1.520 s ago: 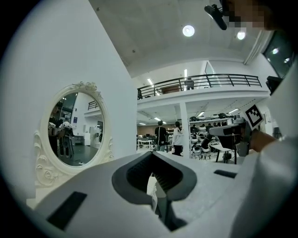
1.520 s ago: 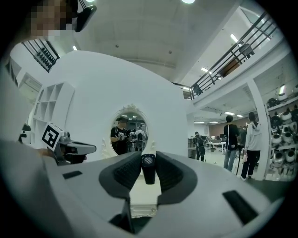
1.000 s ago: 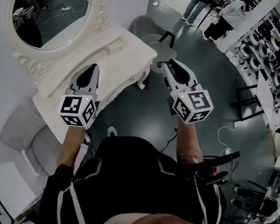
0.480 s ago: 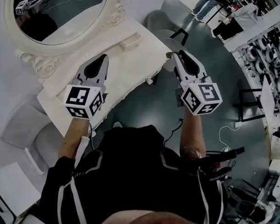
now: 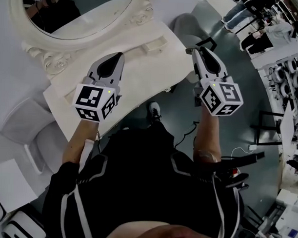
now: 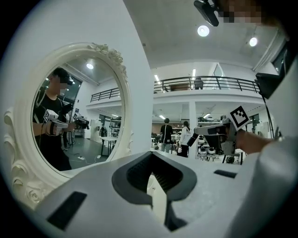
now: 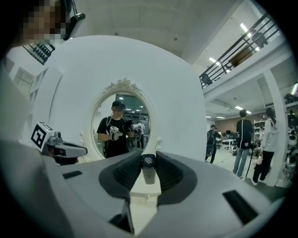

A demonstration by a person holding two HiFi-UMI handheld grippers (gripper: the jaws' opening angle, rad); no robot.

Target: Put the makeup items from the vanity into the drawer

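Observation:
The white vanity [image 5: 140,76] with its oval mirror [image 5: 79,11] fills the upper left of the head view. A small cream box [image 5: 156,43] sits on its top near the back. My left gripper [image 5: 118,56] hovers over the vanity top, jaws a narrow gap apart with nothing between them [image 6: 156,195]. My right gripper [image 5: 203,51] hangs just off the vanity's right end, above the floor. It is shut on a small pale makeup tube with a dark cap [image 7: 148,168], which stands upright between the pads. No other makeup items show on the vanity top.
A grey seat [image 5: 29,129] stands left of the vanity, and another grey chair [image 5: 189,24] behind its right end. Cables [image 5: 235,151] run over the dark floor at right. People [image 7: 244,139] stand far off by the workbenches.
Both grippers have drifted up and right in the head view as the vanity shifted right. The right gripper still holds the tube. A shoe has come into view below the vanity edge.

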